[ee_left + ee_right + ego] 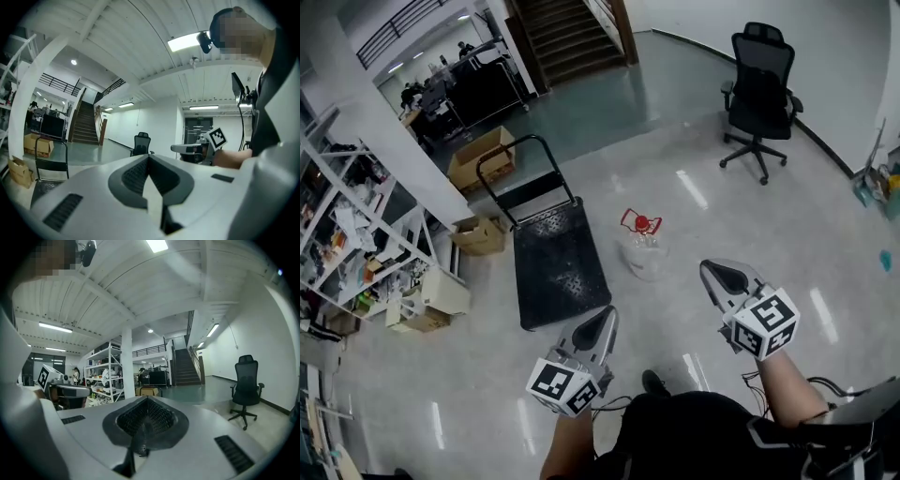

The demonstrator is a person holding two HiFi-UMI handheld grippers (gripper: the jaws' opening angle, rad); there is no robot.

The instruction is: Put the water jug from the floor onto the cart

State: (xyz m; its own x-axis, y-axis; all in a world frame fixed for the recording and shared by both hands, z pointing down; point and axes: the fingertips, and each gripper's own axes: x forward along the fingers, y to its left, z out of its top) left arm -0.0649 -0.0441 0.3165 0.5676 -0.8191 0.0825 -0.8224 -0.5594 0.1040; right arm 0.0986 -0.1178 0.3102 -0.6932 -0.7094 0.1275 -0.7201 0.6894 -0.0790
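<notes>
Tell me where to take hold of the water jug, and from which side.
Probably by the red handle at the top of the water jug, coming from above: the clear body looks wide and smooth, while the handle stands free.

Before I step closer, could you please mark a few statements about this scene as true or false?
The clear plastic water jug with a red cap stands on the floor beside the black flat cart. True.
The left gripper grips the jug. False: its fingers are shut on nothing, apart from the jug.
The right gripper is shut and empty. True.
The black swivel office chair lies tipped over. False: it stands upright.
</notes>
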